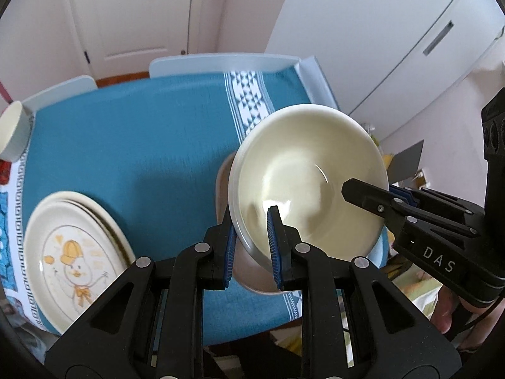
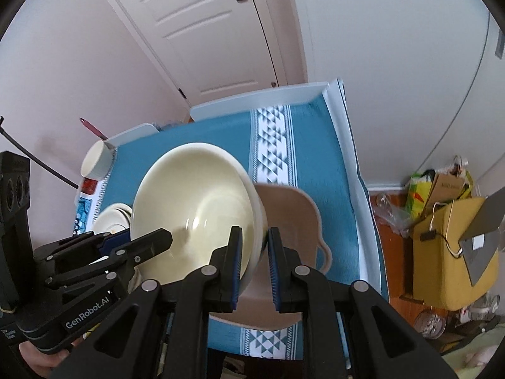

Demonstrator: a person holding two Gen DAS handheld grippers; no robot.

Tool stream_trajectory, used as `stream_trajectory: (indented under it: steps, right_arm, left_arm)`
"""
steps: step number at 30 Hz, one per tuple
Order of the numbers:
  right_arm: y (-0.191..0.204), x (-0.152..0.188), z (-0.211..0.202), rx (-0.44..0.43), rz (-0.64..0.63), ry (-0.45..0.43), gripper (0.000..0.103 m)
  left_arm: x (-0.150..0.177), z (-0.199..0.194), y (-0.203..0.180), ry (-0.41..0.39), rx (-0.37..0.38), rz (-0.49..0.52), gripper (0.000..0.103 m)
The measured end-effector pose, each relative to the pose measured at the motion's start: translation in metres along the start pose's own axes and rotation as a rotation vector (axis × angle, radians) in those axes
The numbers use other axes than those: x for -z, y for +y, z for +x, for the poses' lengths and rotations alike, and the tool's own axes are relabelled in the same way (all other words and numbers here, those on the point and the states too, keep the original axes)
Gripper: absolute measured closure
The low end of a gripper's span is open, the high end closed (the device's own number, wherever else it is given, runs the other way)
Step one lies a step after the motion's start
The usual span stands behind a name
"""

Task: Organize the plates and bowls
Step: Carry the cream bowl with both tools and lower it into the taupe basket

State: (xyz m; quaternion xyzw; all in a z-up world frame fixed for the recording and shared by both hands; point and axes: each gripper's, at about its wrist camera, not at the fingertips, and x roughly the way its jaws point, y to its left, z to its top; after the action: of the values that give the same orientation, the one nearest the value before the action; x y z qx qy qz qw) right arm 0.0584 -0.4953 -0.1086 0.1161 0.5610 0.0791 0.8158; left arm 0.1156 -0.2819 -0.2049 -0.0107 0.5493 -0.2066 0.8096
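Note:
A cream bowl (image 1: 311,177) (image 2: 195,202) hangs tilted above the blue tablecloth, held by both grippers. My left gripper (image 1: 252,243) is shut on its near rim, one finger inside and one outside. My right gripper (image 2: 255,259) is shut on the opposite rim; it also shows in the left wrist view (image 1: 372,197). Right under the bowl sits a pinkish-brown bowl with a handle (image 2: 293,218) (image 1: 224,186). A stack of cream plates, the top one with a duck cartoon (image 1: 75,259), lies at the table's left; its edge shows in the right wrist view (image 2: 113,218).
A small white ramekin (image 1: 12,132) (image 2: 96,161) stands at the far left edge of the table (image 1: 126,145). White chair backs (image 1: 221,63) line the far side. A yellow bag (image 2: 448,259) and clutter sit on the floor right of the table.

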Motion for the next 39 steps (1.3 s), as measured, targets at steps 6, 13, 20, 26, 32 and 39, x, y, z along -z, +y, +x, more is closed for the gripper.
stream_trajectory:
  steps: [6,13,20,26,32,39]
  right_arm:
    - [-0.010,0.007,0.022,0.002,0.011,0.043,0.088]
    - [-0.021,0.015,0.036,0.024,0.024,0.098,0.088]
    - [-0.024,0.018,0.049,0.049,0.007,0.138,0.088]
    - [-0.026,0.021,0.053,0.055,0.000,0.150,0.088]
    - [-0.027,0.018,0.051,0.071,-0.010,0.149,0.088]
    - [-0.026,0.014,0.044,0.079,-0.023,0.146,0.088]
  left_arm:
    - [-0.002,0.028,0.006,0.068,-0.005,-0.011,0.086]
    - [-0.002,0.050,-0.002,0.127,-0.025,0.016,0.086]
    - [-0.001,0.064,-0.004,0.162,-0.054,0.032,0.086]
    - [0.000,0.070,-0.009,0.168,-0.094,0.069,0.086]
    - [-0.001,0.071,-0.013,0.165,-0.122,0.091,0.086]
    - [-0.002,0.065,-0.013,0.155,-0.129,0.095,0.086]
